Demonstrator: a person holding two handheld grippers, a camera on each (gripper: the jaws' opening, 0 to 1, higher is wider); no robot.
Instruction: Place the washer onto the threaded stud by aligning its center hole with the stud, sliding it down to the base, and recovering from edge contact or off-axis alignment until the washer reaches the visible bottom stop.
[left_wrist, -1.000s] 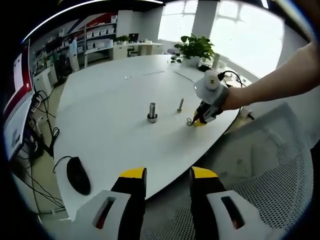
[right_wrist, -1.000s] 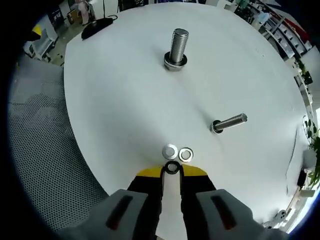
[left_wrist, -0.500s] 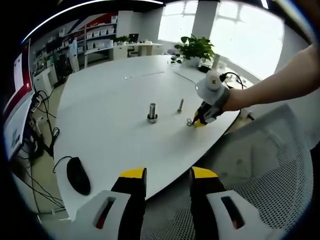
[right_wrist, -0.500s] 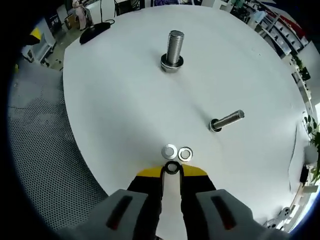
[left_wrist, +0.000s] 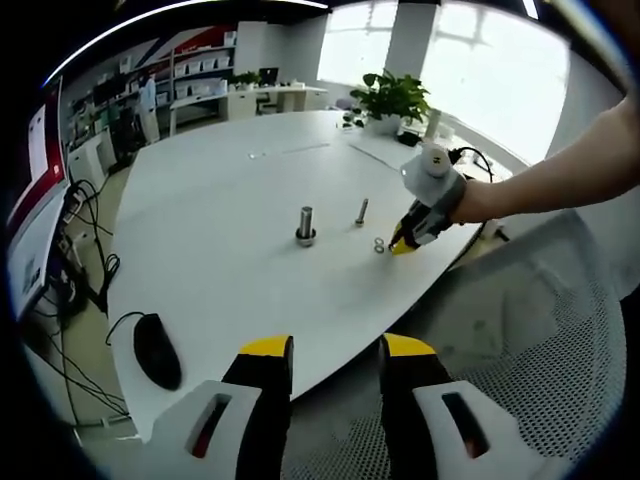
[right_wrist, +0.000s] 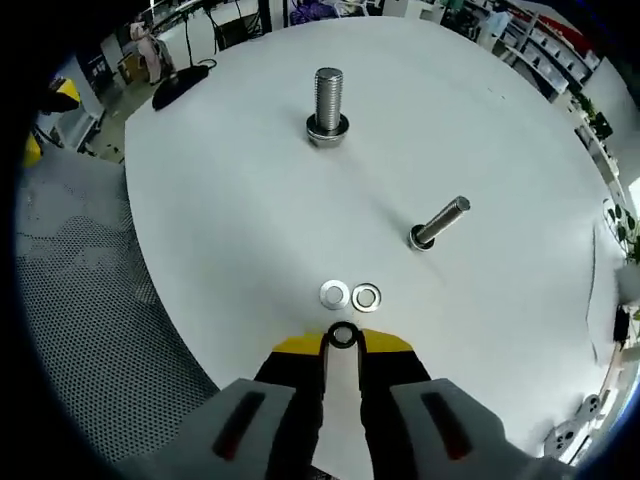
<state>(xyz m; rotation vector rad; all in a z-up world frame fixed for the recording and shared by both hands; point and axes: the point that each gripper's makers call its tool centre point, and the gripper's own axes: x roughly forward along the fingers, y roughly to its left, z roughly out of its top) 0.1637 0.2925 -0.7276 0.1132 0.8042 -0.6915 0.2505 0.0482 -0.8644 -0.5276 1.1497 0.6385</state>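
Right claw (right_wrist: 343, 343) is clamped on a washer (right_wrist: 343, 335) at frame bottom; left claw (left_wrist: 335, 362) stands apart, holding nothing, over the table (left_wrist: 220, 270) edge.

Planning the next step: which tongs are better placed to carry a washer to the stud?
Right. The right tongs already pinch a washer over the table, with the large stud and small stud straight ahead. The left tongs are open, off the table's edge, far from the studs.
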